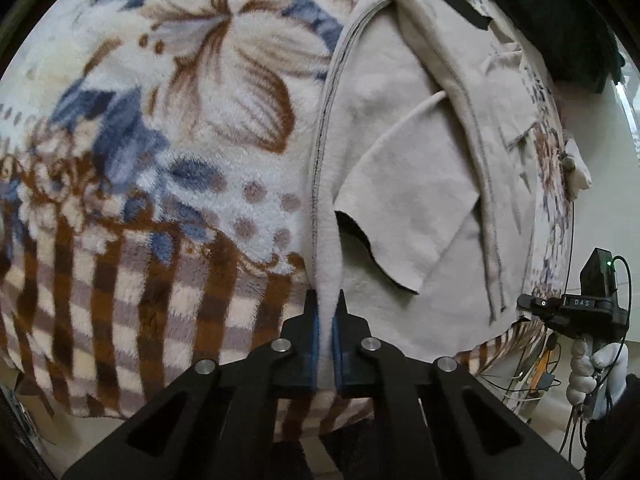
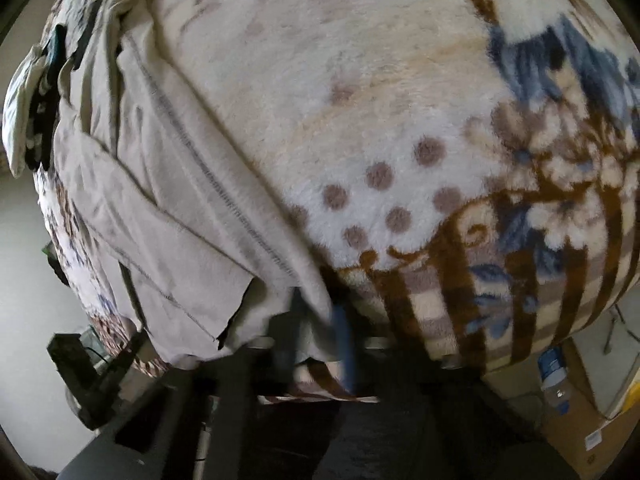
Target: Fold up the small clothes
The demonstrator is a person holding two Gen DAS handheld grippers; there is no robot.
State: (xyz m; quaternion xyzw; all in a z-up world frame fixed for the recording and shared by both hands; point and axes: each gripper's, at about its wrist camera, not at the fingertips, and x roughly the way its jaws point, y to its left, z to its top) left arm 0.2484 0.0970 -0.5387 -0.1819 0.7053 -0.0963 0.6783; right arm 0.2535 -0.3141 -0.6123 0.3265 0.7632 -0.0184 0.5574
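Here, a pale beige garment [image 1: 404, 168] lies spread on a floral plush blanket [image 1: 160, 120], its near hem reaching the blanket's front edge. The left gripper [image 1: 325, 312] is closed to a narrow slit, pinching a raised ridge of that hem between its blue pads [image 1: 314, 328]. The right gripper [image 2: 320, 320], blurred, sits at the same hem with cloth draped over its fingers; whether it clamps the fabric cannot be told. The cloth looks light, limp and fuzzy, likely to sag and slide, so stitched edges and corners seem the surest holds.
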